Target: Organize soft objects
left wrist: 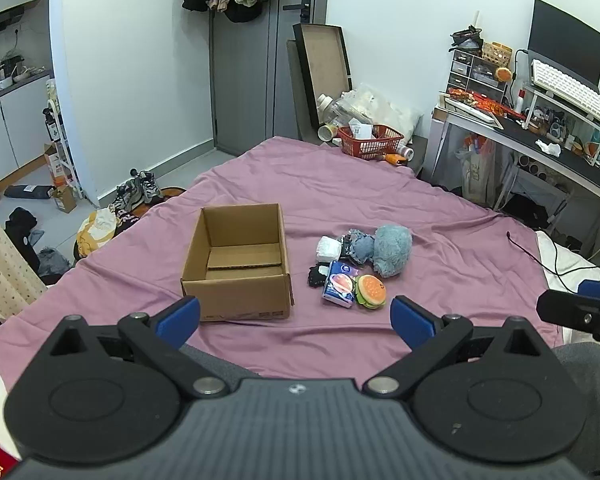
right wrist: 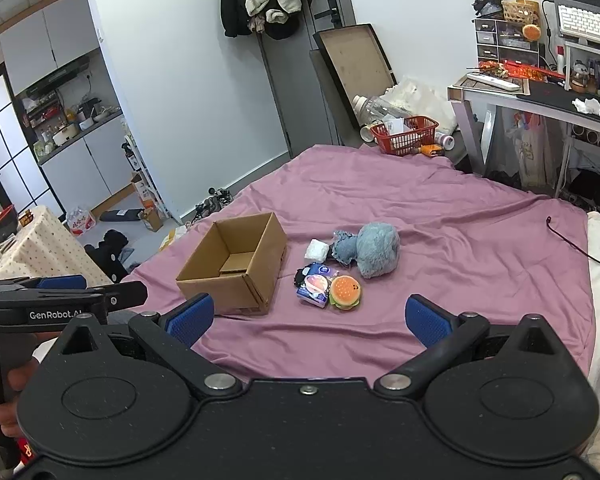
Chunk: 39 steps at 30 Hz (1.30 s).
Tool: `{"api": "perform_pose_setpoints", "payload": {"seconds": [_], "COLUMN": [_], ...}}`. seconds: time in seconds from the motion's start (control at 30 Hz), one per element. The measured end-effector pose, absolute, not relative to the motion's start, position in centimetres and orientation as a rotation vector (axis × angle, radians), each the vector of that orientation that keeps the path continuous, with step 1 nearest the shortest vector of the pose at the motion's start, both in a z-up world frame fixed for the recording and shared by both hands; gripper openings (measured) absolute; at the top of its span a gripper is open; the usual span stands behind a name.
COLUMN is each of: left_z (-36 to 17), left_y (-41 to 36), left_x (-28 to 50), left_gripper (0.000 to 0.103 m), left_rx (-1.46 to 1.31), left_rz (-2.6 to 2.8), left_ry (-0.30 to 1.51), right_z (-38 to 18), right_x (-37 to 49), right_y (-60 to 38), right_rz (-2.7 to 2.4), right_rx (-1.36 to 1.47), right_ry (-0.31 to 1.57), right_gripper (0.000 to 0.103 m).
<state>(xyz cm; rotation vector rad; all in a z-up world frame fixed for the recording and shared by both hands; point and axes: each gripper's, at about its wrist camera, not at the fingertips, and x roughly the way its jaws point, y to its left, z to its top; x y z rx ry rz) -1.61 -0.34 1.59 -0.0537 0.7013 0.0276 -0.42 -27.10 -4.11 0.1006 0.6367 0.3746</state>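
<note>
An open empty cardboard box (left wrist: 238, 264) (right wrist: 236, 264) stands on a purple sheet (left wrist: 340, 196) (right wrist: 440, 216). To its right lies a small pile: a fluffy blue plush (left wrist: 392, 250) (right wrist: 378, 250), a blue knit piece (left wrist: 360, 246), a white folded pad (left wrist: 327, 249) (right wrist: 317, 250), a dark item (left wrist: 316, 274), a blue packet (left wrist: 340, 284) (right wrist: 315, 285) and a burger toy (left wrist: 371, 291) (right wrist: 345, 293). My left gripper (left wrist: 296, 318) is open and empty, near the front edge. My right gripper (right wrist: 308, 318) is open and empty, also short of the pile.
A red basket (left wrist: 370, 141) (right wrist: 406, 135) and bottles sit at the bed's far corner. A desk (left wrist: 540, 148) with keyboard and monitor stands at right. A black cable (left wrist: 540, 256) lies on the right side. Shoes and clothes lie on the floor left.
</note>
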Motion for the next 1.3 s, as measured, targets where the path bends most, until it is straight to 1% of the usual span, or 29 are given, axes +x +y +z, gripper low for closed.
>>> {"api": "perform_pose_setpoints", "payload": {"seconds": [0.57,1.3], "left_z": [1.29,0.97], "left_y": [-0.16,-0.33], "left_x": [-1.32,-0.88], "left_gripper": [0.101,0.101], "left_rx": [-0.070,-0.066], "left_rz": [0.007,0.008], "left_ry": [0.704,0.704], "right_z": [-3.61,-3.95], "right_x": [-0.61,-0.48], "right_y": [-26.96,-27.11], "right_rz": [0.346,0.345], "right_rx": [0.062,0.087], "right_ry": [0.638,0.648], "right_gripper": [0.103,0.103]}}
